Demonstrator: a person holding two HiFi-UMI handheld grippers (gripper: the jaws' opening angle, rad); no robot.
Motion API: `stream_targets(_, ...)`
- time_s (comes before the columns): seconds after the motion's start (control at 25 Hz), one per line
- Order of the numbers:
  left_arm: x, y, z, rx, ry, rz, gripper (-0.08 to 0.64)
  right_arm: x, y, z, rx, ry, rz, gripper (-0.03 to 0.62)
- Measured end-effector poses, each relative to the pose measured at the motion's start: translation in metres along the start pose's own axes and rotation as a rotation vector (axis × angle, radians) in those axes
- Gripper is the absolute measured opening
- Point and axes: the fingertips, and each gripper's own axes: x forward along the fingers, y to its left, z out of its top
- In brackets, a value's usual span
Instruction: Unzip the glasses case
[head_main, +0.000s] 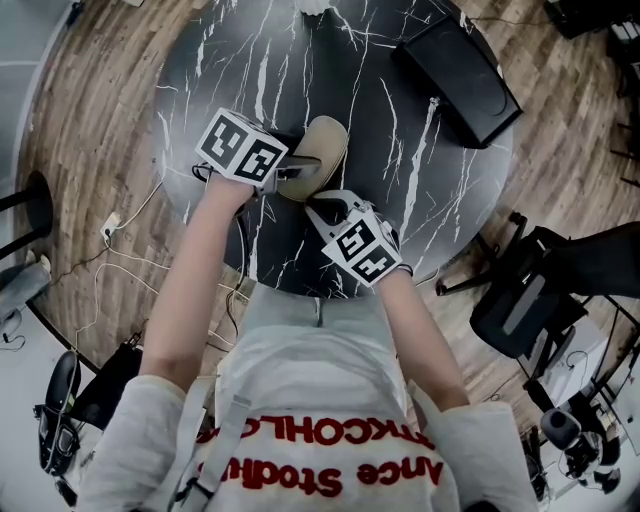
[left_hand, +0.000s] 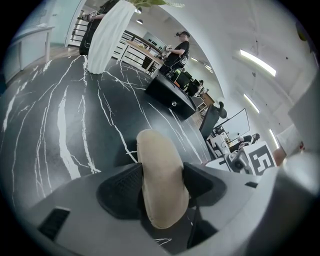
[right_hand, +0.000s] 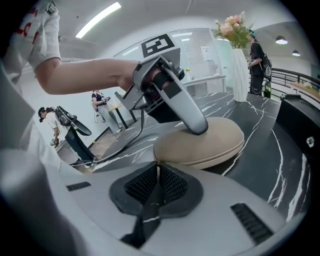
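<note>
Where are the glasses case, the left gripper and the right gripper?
glasses case (head_main: 325, 140), head view, far rounded end.
left gripper (left_hand: 163, 185), left gripper view, between its pads.
right gripper (right_hand: 157, 175), right gripper view, between its closed pads.

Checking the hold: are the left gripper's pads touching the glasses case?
Touching. Left gripper view: the left gripper clamps the glasses case, both pads pressing its sides.

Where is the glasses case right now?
In the head view the case lies on the near-left part of the black table, clamped in the left gripper, while the right gripper pinches its zip pull.
</note>
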Motion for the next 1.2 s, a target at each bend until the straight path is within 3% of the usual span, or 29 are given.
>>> stream_targets(0.24,0.0,0.001,0.0,-0.005,-0.005,-0.006,0.262,0.002,0.003,0.001,0.018,-0.015,-0.031,0.031)
stream_targets(0.4,0.0,0.001,0.0,-0.007,-0.013,-0.002,0.263,0.023,0.029,-0.002,-0.025,0.012,-0.004,0.031)
stream_targets(0.48,0.001,0.0,0.0,-0.006,-0.021,-0.004,0.262,0.035,0.041,0.001,0.007,-0.001,-0.005,0.029)
stream_targets(0.68,-0.003,-0.003,0.0,0.03,-0.054,-0.012,0.266,0.033,0.049,0.002,0.015,-0.004,-0.017,0.031)
stream_targets(0.84,-0.01,-0.005,0.001,0.067,-0.124,-0.006,0.26,0.006,0.022,0.003,0.066,-0.042,-0.116,0.031)
stream_targets(1.0,-0.04,-0.01,0.011,0.119,-0.21,0.064,0.218,-0.037,-0.022,0.011,0.123,-0.098,-0.275,0.029)
stream_targets(1.2,-0.094,-0.033,0.036,0.275,-0.377,0.202,0.026,-0.117,-0.069,0.056,0.172,-0.285,-0.467,0.025)
